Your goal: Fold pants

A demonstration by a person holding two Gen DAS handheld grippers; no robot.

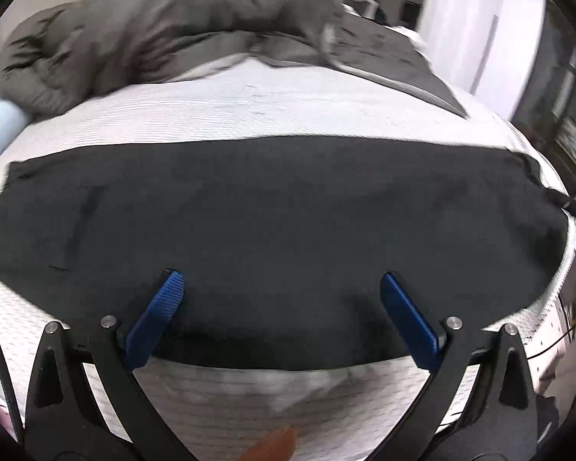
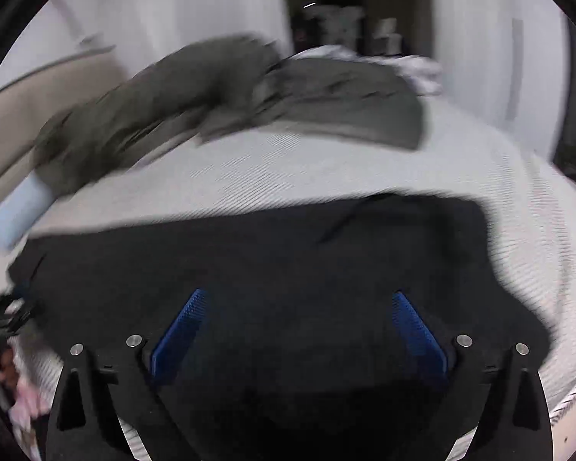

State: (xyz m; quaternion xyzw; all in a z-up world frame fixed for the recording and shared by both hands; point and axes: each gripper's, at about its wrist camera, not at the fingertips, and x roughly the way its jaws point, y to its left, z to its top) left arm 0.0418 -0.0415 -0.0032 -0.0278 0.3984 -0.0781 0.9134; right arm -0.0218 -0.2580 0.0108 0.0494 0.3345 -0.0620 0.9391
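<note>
The left gripper (image 1: 280, 280) is hovering with its blue fingers (image 1: 161, 311) spread wide, gripping nothing, and the black pants (image 1: 272, 223) are lying flat on the white bed (image 1: 249, 107) right under and ahead of it. Their long axis is running crosswise to where this gripper is pointing, stretching far out to its left and to its right, with the near edge of the cloth passing just behind the fingertips. Off to the far side, a rumpled grey duvet (image 1: 153, 30) is sitting well beyond the pants, apart from them. Moving across to the right gripper (image 2: 299, 296), it too is standing wide open and empty, its fingers (image 2: 418, 330) poised over the dark fabric; this view is blurring, so whether the tips are touching the cloth cannot be told. Here the pants (image 2: 249, 276) are filling the space beneath and ahead, with one end finishing just to this gripper's right and the bulk running away to its left. By that layout, the right gripper is looking nearer to an end of the garment, while the left is sitting closer to the middle of the length, so a lengthwise fold would probably be starting from the ends.
</note>
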